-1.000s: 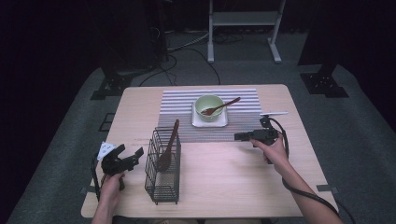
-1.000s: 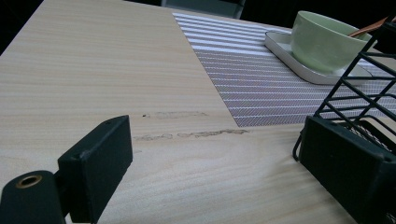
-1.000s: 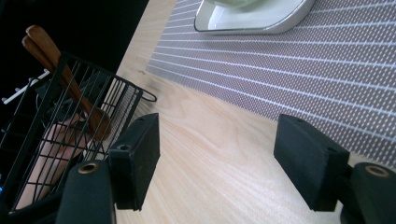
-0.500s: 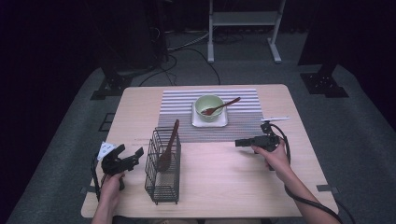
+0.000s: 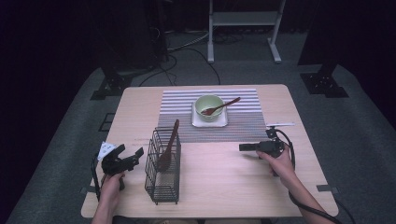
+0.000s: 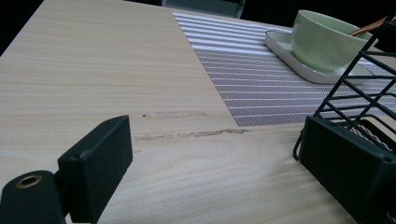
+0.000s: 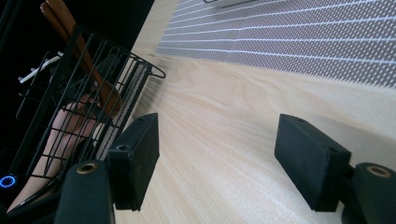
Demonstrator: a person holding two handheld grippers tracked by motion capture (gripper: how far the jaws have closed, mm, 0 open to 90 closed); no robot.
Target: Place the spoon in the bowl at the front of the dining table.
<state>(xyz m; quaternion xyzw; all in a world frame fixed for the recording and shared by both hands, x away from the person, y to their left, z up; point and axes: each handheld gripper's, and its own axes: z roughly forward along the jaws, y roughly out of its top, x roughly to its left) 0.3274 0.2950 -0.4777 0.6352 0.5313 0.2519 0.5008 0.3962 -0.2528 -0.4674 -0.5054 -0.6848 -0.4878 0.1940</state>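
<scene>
On a striped placemat (image 5: 187,128) sits a pale green bowl (image 5: 208,105) on a white square plate (image 5: 209,123), with a wooden spoon (image 5: 226,104) leaning in the bowl. A black wire basket (image 5: 152,163) stands near the front left and holds a wooden spatula (image 5: 169,144). My left gripper (image 5: 130,153) rests open just left of the basket, jaws wide apart (image 6: 219,154) and empty, facing the bowl (image 6: 322,39). My right gripper (image 5: 242,147) hovers open over bare wood at the right. Its spread jaws (image 7: 219,149) are turned on their side and point toward the basket (image 7: 70,107).
A thin white strip (image 5: 280,124) lies on the table beyond my right hand. The table's front edge is close behind both hands. A metal stand (image 5: 243,18) and dark equipment legs (image 5: 324,84) occupy the floor beyond the table.
My right gripper has drawn back a little from the placemat toward the front edge. The left gripper, basket and bowl have stayed put.
</scene>
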